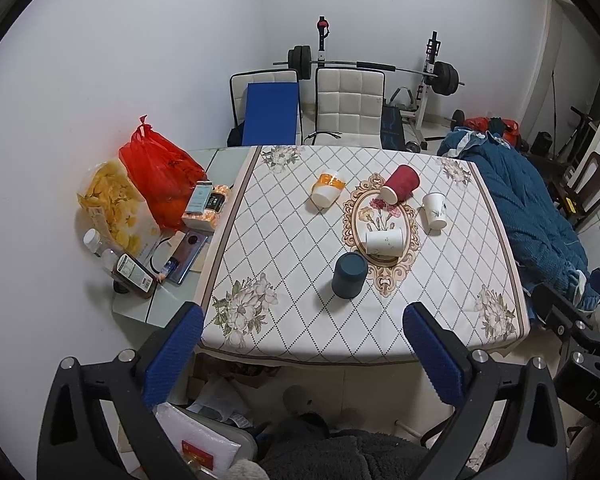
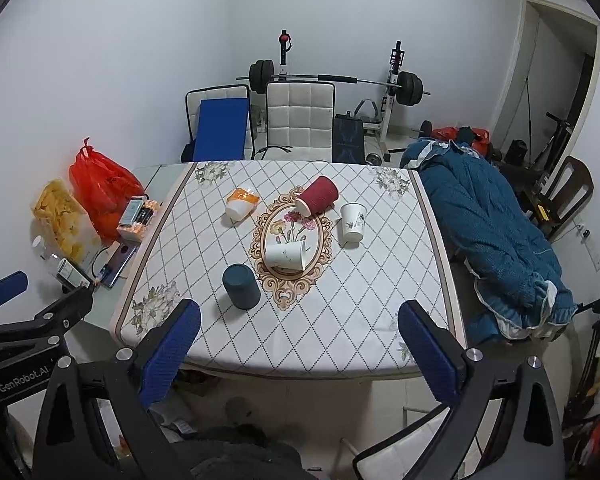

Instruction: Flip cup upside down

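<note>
Several paper cups sit on a patterned tablecloth. A dark teal cup stands upside down nearest me. A white cup lies on its side on the oval motif. A red cup and an orange-and-white cup lie tipped further back. A white cup stands upright at right. My left gripper and right gripper are both open and empty, held before the table's near edge.
A red bag, a snack bag, bottles and a phone crowd the glass table at left. A blue quilt lies over a chair at right. Two white chairs and a barbell rack stand behind the table.
</note>
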`<state>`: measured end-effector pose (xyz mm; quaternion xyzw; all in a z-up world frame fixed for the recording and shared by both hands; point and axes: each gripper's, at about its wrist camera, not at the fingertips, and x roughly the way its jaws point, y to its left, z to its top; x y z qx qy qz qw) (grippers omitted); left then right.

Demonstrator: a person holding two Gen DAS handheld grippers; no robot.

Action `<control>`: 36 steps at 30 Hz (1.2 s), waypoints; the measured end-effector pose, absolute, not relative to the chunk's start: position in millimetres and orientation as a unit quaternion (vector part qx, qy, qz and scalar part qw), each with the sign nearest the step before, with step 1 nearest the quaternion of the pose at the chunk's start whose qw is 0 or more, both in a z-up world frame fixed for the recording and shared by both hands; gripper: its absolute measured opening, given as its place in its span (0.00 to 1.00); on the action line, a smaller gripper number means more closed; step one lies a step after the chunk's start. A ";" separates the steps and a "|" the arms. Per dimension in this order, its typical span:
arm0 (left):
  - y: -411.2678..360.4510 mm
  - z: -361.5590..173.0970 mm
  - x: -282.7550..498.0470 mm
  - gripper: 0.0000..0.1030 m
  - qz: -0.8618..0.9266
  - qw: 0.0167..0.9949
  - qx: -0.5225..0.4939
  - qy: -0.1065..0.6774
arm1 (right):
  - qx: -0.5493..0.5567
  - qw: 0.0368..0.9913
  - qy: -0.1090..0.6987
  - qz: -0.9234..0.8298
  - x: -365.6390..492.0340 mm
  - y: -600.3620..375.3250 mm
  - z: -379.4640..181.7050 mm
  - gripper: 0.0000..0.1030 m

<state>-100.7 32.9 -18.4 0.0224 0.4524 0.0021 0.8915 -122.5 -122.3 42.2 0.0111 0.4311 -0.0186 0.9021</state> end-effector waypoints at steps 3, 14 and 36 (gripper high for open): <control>32.4 -16.8 -100.4 0.99 0.003 0.891 0.021 0.453 | 0.011 0.902 0.431 -0.017 -122.6 -123.1 41.4 0.98; 36.9 -16.4 -99.2 0.99 0.002 0.890 0.017 0.456 | 0.012 0.902 0.432 -0.018 -120.7 -123.3 40.0 0.98; 41.3 -18.6 -98.6 0.99 0.016 0.889 0.011 0.458 | 0.015 0.898 0.439 -0.007 -113.6 -119.0 33.0 0.98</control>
